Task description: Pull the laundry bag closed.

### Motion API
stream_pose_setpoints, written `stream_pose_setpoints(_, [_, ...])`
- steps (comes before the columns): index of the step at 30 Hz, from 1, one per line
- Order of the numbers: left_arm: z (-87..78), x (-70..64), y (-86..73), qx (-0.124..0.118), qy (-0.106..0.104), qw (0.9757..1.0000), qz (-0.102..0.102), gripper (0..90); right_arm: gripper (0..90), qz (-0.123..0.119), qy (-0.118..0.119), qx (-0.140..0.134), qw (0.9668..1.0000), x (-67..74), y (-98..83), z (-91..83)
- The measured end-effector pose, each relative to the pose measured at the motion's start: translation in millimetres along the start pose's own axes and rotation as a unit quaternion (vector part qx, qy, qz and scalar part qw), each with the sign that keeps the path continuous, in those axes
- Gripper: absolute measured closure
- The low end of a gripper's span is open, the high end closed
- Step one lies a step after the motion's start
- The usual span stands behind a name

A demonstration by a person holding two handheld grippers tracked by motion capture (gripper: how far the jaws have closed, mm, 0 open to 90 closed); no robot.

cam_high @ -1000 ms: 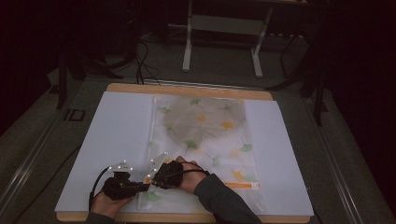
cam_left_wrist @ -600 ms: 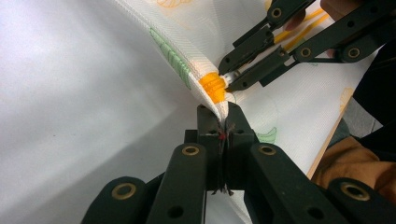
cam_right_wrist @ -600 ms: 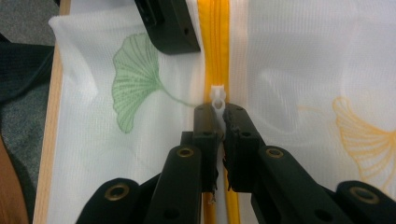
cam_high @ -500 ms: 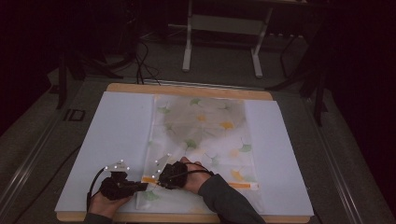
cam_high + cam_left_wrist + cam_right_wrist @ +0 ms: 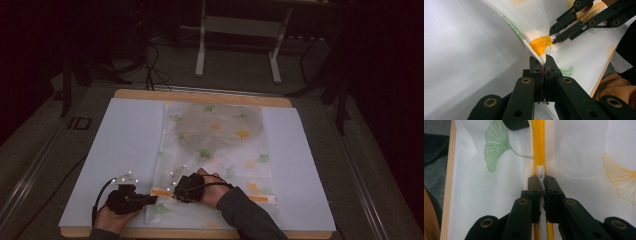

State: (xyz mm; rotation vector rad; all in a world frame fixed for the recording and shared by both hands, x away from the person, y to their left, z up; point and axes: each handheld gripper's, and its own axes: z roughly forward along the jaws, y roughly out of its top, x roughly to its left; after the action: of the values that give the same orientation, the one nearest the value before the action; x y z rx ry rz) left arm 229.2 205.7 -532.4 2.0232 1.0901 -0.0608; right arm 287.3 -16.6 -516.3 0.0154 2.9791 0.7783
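Lying flat along the middle of a white mat (image 5: 125, 145), a mesh bag (image 5: 220, 145) printed with green and yellow leaves is seen with its orange zipper (image 5: 539, 147) running across the near end. The white pull (image 5: 540, 173) of the zipper is pinched between the closed jaws of the right gripper (image 5: 541, 180), at the zipper's left end. The bag's near left corner, beside the zipper's end, is clamped in the shut jaws of the left gripper (image 5: 542, 65), and the cloth is lifted there into a taut fold. The two grippers are set close together, tips nearly meeting. To the right of the pull, the zipper's full length is left unobstructed up to the bag's right edge. The mat is laid on a wooden table (image 5: 200, 95), whose near edge lies just behind the hands. The mesh is thin, finely ribbed and translucent; the mat is smooth and plain.
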Motion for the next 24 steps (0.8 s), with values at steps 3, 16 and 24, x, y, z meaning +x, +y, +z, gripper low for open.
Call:
stream_pose_setpoints(3, [-0.3, 0.0, -0.1, -0.001, 0.000, 1.0000, 0.002, 88.0, 84.3, 0.001, 0.001, 0.000, 1.0000, -0.5, -2.1, -1.0])
stream_pose_setpoints(16, [-1.3, -1.1, -0.4, -0.001, 0.003, 1.0000, 0.002, 88.0, 84.3, 0.007, 0.000, -0.001, 1.0000, -2.7, -10.1, -4.5])
stream_pose_setpoints(24, [-1.9, -0.5, -0.8, -0.002, 0.003, 1.0000, 0.004, 88.1, 84.3, 0.004, -0.004, 0.003, 1.0000, -1.8, -12.9, -6.6])
